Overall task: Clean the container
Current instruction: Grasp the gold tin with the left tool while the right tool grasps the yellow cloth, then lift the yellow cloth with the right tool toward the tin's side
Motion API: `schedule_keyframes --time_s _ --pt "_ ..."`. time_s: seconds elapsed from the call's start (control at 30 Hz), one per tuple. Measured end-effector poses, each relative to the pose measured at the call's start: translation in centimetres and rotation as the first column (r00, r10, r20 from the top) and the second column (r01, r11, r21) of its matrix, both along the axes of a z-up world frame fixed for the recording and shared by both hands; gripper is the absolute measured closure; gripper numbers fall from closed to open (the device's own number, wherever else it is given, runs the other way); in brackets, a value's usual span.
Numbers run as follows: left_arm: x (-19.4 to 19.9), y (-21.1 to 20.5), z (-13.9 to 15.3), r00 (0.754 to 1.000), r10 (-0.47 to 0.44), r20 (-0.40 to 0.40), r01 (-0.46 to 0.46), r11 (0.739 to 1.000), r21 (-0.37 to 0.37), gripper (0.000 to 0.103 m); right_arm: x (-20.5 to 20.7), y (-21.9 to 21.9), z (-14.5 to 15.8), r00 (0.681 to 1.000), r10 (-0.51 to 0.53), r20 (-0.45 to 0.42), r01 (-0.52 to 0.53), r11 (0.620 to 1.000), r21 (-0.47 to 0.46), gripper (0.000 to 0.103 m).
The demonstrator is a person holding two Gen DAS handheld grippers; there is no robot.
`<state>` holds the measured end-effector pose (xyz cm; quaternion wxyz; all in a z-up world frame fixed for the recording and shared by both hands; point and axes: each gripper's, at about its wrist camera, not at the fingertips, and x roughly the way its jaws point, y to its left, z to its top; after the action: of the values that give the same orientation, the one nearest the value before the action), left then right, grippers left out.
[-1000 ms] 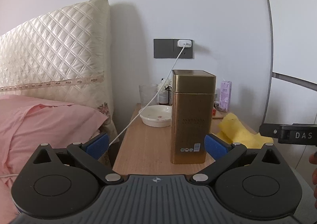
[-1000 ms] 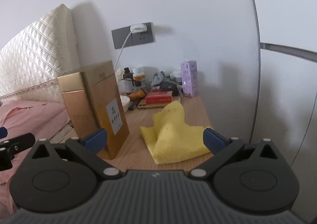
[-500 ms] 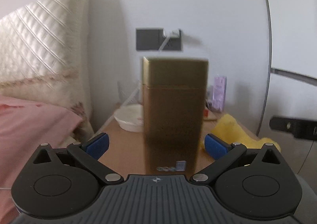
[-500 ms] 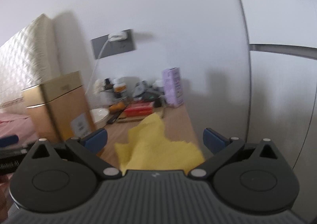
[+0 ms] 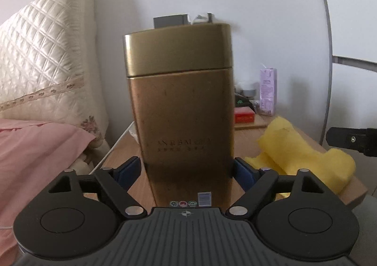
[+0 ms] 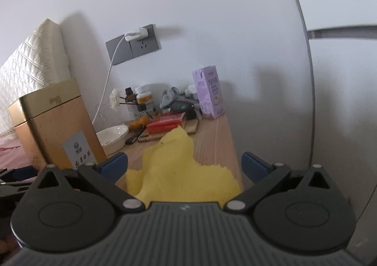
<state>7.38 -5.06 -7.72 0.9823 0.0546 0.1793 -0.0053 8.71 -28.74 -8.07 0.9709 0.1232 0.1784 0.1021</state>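
Bedside clutter fills a narrow wooden nightstand (image 6: 212,139) set between a quilted headboard (image 5: 44,61) and a white wall, and the work happens at its near edge. Closest in the left wrist view, the left gripper (image 5: 187,169) has just been closing its jaws around the gold tin (image 5: 181,110); the blue pads sit against the tin's lower side walls, so the grip looks made or all but made. That tin stands upright, long axis vertical, lid on, square between the jaws. In the right wrist view the right gripper (image 6: 185,167) has its jaws wide apart with nothing pinched, and the yellow cloth (image 6: 179,169) lies crumpled on the wood directly ahead, between the pads and partly under them. The tin stands to that gripper's left, just beside the cloth. My judgement: the right hand is plainly the nearer one to the cloth and must dip and close on it before any wiping starts, while the left steadies the tin. Farther back sit a white dish (image 6: 113,136), a red box (image 6: 166,122), small bottles and a purple carton (image 6: 209,91), below a grey wall socket (image 6: 133,47) with a charger
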Motion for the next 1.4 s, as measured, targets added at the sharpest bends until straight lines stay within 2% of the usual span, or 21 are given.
schedule_keyframes --time_s 0.17,0.3,0.43,0.5,0.57,0.63,0.7,0.77,0.8,0.83,0.87,0.97,1.07,1.13,1.23,1.3,1.4 --pt "-0.3 -0.5 0.3 1.0 0.021 -0.022 -0.021 1.0 0.001 0.023 0.5 -0.2 0.1 0.999 0.041 -0.008 -0.041 0.999 -0.007 0.001" --pt "-0.4 -0.5 0.8 0.998 0.032 -0.057 -0.033 0.999 -0.007 0.023 1.8 0.4 0.4 0.993 0.113 -0.018 -0.114 0.991 -0.07 0.001" --pt "-1.2 -0.4 0.8 0.998 0.026 -0.057 -0.026 1.0 -0.006 0.023 3.8 1.6 0.1 0.982 0.182 -0.057 -0.187 0.976 -0.11 0.005" --pt "-1.5 -0.3 0.7 0.998 0.021 -0.052 -0.022 1.0 -0.004 0.023 4.6 2.8 -0.7 0.978 0.193 -0.075 -0.203 0.965 -0.167 0.007" --pt "-1.6 -0.3 0.7 0.999 0.016 -0.044 -0.017 1.0 -0.003 0.023 5.5 4.0 -1.8 0.972 0.204 -0.12 -0.226 0.951 -0.212 0.019" --pt "-1.5 -0.2 0.7 0.999 0.009 -0.043 -0.009 1.0 -0.004 0.023 5.9 4.6 -2.6 0.967 0.205 -0.152 -0.238 0.942 -0.239 0.023" --pt "-1.4 -0.1 0.7 0.999 -0.002 -0.043 0.002 1.0 -0.006 0.023 5.9 5.3 -3.1 0.97 0.201 -0.137 -0.232 0.932 -0.278 0.029" --pt "-1.3 0.0 0.8 0.999 -0.013 -0.045 0.013 1.0 -0.008 0.023 5.9 5.7 -3.0 0.97 0.202 -0.133 -0.233 0.928 -0.291 0.053" --pt "-1.2 0.1 0.8 0.999 -0.019 -0.046 0.018 1.0 -0.01 0.023 6.0 5.9 -2.9 0.97 0.204 -0.136 -0.236 0.927 -0.293 0.063" --pt "-1.2 0.1 0.7 0.999 -0.022 -0.044 0.021 1.0 -0.01 0.023 6.1 6.1 -2.7 0.969 0.205 -0.141 -0.238 0.925 -0.295 0.08" --pt "-1.3 0.1 0.7 0.999 -0.024 -0.041 0.024 1.0 -0.008 0.023 6.1 6.3 -2.6 0.968 0.206 -0.146 -0.242 0.923 -0.299 0.085" --pt "-1.3 0.1 0.5 0.999 -0.03 -0.031 0.03 1.0 -0.008 0.023 6.1 7.0 -2.3 0.965 0.217 -0.149 -0.254 0.918 -0.306 0.088" --pt "-1.6 0.6 0.5 0.999 -0.045 -0.015 0.044 0.998 -0.046 0.022 5.8 6.8 -1.3 0.964 0.228 -0.136 -0.256 0.937 -0.24 0.088" --pt "-1.8 0.9 0.4 0.998 -0.056 -0.004 0.056 0.997 -0.06 0.022 5.7 6.1 -0.1 0.968 0.224 -0.115 -0.239 0.96 -0.145 0.088" --pt "-2.0 1.2 0.4 0.997 -0.078 0.012 0.078 0.995 -0.068 0.021 5.4 4.4 2.0 0.972 0.222 -0.081 -0.216 0.973 0.077 0.088" --pt "-2.1 1.4 0.5 0.996 -0.092 0.022 0.093 0.993 -0.074 0.02 5.2 3.5 3.1 0.972 0.23 -0.057 -0.21 0.949 0.234 0.088" --pt "-2.1 1.8 0.4 0.994 -0.102 0.044 0.106 0.989 -0.1 0.02 4.9 3.0 4.2 0.969 0.247 -0.02 -0.214 0.877 0.43 0.088"
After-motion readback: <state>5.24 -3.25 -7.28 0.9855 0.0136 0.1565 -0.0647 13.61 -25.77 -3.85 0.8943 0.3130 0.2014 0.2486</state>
